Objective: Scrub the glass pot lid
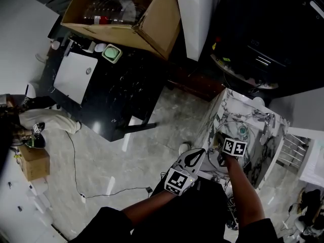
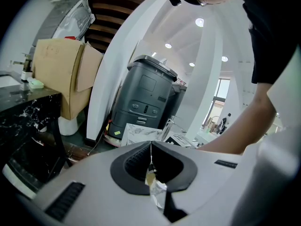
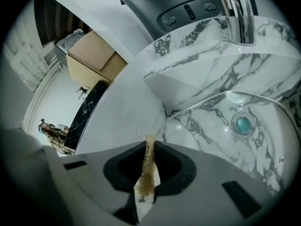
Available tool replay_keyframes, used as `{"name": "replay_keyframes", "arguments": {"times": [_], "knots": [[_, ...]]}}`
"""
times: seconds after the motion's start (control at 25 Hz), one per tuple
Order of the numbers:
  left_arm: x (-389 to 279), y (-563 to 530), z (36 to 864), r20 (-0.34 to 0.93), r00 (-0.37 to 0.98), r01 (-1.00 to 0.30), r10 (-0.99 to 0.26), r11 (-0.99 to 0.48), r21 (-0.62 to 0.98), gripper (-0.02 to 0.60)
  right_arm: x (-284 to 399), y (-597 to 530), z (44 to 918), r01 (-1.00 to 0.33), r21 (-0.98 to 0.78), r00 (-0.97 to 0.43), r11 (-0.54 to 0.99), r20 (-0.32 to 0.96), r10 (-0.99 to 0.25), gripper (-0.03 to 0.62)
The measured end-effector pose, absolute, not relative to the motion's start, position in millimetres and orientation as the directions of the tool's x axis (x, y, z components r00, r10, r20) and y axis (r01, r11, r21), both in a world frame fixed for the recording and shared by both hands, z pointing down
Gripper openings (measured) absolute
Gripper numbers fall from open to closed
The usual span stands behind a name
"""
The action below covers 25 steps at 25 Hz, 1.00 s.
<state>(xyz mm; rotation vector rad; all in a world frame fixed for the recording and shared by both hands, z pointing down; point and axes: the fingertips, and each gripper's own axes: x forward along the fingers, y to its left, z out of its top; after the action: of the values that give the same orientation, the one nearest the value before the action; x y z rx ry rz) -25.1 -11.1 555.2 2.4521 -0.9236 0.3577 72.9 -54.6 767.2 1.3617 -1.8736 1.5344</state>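
The marble sink (image 1: 252,109) stands at the right of the head view. Its rim runs close under both grippers, and its back edge rises to a chrome faucet (image 3: 238,14). To its left the pale floor (image 1: 147,156) lies open as far as the black counter (image 1: 119,97) and the cardboard box (image 1: 126,19) beyond it. A grey machine (image 2: 146,93) closes in the far side. The glass pot lid (image 3: 202,120) lies in the basin. It is clear enough that the veined marble and the teal drain (image 3: 243,124) show through it (only its thin curved rim gives it away). The right gripper (image 3: 149,142) hangs over the basin's near edge, clamped on a thin tan scrub pad (image 3: 148,171) that stands on edge between the jaws. The left gripper (image 2: 151,147) is held short of the sink, its jaws pressed tip to tip with nothing I can name between them.
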Motion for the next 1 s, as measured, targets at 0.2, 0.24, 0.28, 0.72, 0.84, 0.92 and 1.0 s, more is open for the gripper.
{"name": "replay_keyframes", "arguments": {"times": [0.2, 0.24, 0.28, 0.72, 0.84, 0.92, 1.0], "knots": [[-20.5, -10.6, 555.7, 0.407, 0.735, -0.673, -0.541, -0.65, 0.351, 0.017, 81.1, -56.8, 768.0, -0.883, -0.469, -0.421, 0.003, 0.791, -0.443, 0.058], [-19.4, -10.9, 555.7, 0.408, 0.735, -0.674, -0.541, -0.65, 0.351, 0.017, 82.8, -58.0, 767.8, -0.894, -0.447, -0.408, 0.016, 0.799, -0.442, 0.06], [-18.2, -11.4, 555.7, 0.409, 0.735, -0.674, -0.541, -0.65, 0.351, 0.017, 84.3, -59.5, 767.3, -0.903, -0.429, -0.396, 0.027, 0.805, -0.442, 0.06], [-3.1, -7.4, 559.0, 0.412, 0.735, -0.674, -0.538, -0.649, 0.353, 0.017, 105.5, -65.6, 769.2, -0.927, -0.369, -0.355, 0.065, 0.811, -0.465, 0.06], [1.5, -5.9, 558.4, 0.421, 0.734, -0.674, -0.533, -0.649, 0.353, 0.017, 112.5, -66.0, 769.4, -0.928, -0.368, -0.353, 0.063, 0.807, -0.473, 0.06], [6.0, -3.8, 557.4, 0.415, 0.738, -0.67, -0.531, -0.65, 0.359, 0.017, 118.5, -65.1, 770.3, -0.931, -0.36, -0.345, 0.062, 0.808, -0.477, 0.06], [9.2, -1.8, 556.8, 0.406, 0.743, -0.666, -0.532, -0.648, 0.37, 0.017, 124.7, -63.8, 771.1, -0.935, -0.351, -0.334, 0.057, 0.811, -0.48, 0.06]]}}
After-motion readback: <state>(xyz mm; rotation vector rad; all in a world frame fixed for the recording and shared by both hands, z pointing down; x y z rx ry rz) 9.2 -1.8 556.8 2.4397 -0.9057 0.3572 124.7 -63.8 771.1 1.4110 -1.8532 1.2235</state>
